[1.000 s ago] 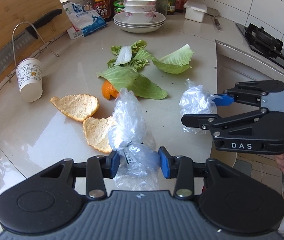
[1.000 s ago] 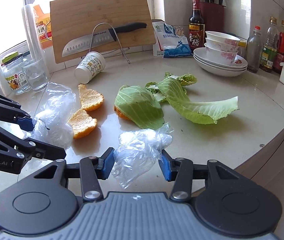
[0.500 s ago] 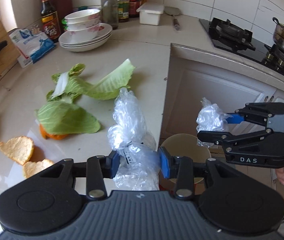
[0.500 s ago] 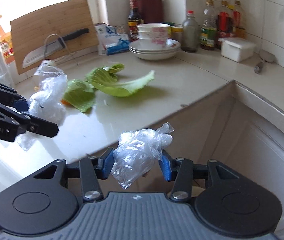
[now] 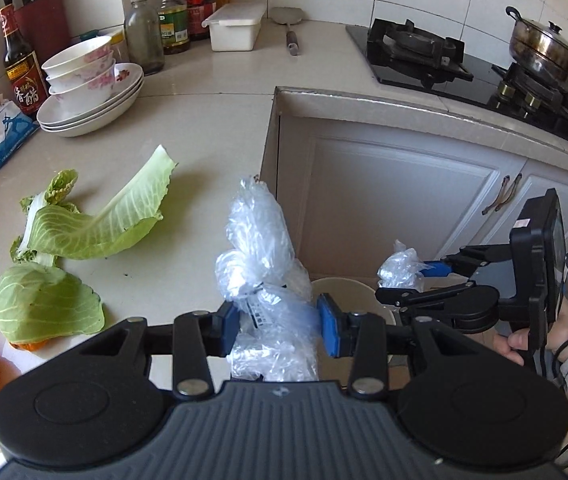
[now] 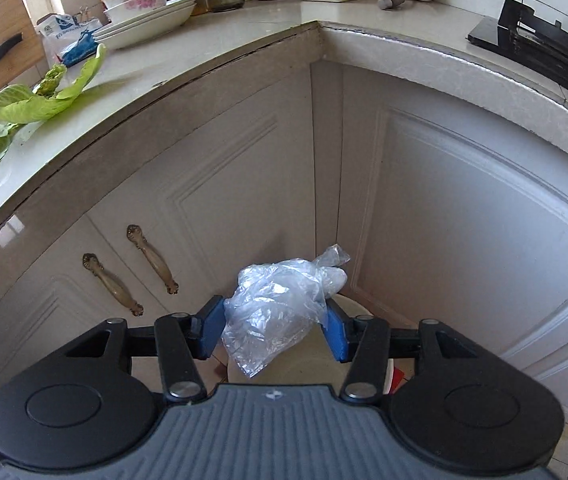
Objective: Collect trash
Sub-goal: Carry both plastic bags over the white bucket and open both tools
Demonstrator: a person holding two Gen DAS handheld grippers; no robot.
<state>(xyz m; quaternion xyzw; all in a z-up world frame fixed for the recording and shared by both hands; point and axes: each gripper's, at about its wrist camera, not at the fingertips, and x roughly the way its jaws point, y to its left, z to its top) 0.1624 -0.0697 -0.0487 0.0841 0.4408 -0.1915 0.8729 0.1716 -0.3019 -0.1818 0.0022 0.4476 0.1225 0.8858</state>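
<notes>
The desk [image 5: 204, 120] carries cabbage leaves [image 5: 96, 228] not yet collected. Below its edge stands a pale bin [image 5: 344, 292]. The left tool [image 5: 280, 326] is clamped on a crumpled plastic bag [image 5: 260, 240]; the right tool [image 6: 274, 326] is opening around a smaller plastic wad [image 6: 280, 308] above the bin — light film may drift past the rim, I judge. Only the left view shows the stove [image 5: 416, 50].

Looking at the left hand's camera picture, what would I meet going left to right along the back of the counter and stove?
Dark sauce bottle → stacked bowls on plates → white lidded box → spatula → empty black burner → steel pot.
</notes>
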